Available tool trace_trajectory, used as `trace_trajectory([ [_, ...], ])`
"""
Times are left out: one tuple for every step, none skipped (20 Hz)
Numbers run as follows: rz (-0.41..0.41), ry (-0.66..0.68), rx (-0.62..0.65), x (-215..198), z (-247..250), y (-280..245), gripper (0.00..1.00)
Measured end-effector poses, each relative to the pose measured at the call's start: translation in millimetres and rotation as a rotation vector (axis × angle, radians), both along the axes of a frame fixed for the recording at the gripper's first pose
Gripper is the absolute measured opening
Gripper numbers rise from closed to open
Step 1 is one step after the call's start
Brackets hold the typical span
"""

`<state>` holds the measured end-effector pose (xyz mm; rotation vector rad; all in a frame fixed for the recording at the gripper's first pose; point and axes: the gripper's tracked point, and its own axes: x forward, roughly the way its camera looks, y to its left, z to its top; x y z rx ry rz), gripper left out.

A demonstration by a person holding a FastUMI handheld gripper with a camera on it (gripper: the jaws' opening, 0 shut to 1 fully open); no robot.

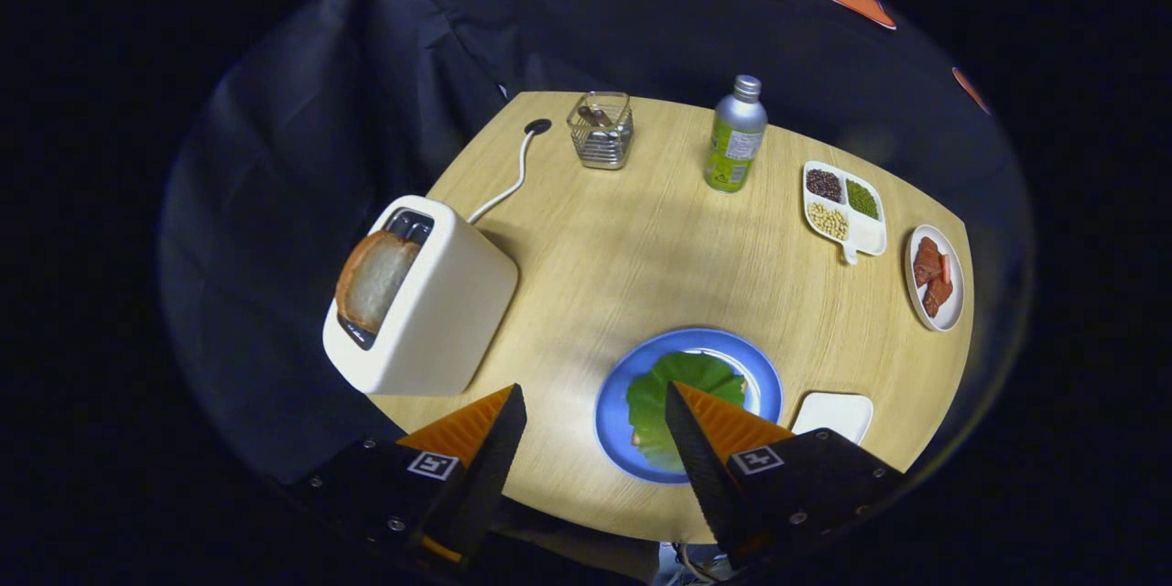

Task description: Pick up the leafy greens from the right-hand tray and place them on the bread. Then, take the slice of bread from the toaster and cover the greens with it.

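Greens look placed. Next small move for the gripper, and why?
Probably swing the open gripper over toward the toaster. The leafy greens already lie on the blue plate, nothing is between the fingers, and the bread slice standing up out of the toaster slot is not yet taken.

No readable text or labels

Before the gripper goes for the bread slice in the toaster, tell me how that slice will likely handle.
The bread slice stands well out of the toaster slot, so the open gripper probably gets a fair hold. It looks soft and porous, so a hard squeeze may dent it. It is likely light; the toaster probably stays put.
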<state>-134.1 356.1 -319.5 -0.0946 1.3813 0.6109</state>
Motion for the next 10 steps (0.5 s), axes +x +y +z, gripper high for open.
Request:
trace_trajectory([
  [0.0, 0.006, 0.016, 1, 7, 14, 0.93],
  [-0.001, 0.015, 0.03, -1, 14, 28, 0.92],
  [-0.001, 0.023, 0.043, -1, 20, 42, 0.92],
  [0.001, 0.031, 0.052, -1, 25, 57, 0.92],
  [0.007, 0.038, 0.063, -2, 31, 71, 0.92],
  [0.015, 0.043, 0.069, -1, 35, 84, 0.92],
  [0.02, 0.048, 0.077, -1, 38, 94, 0.92],
  [0.023, 0.057, 0.08, -2, 41, 105, 0.91],
  [0.024, 0.066, 0.087, -4, 45, 117, 0.91],
  [0.023, 0.079, 0.085, -6, 45, 126, 0.9],
])
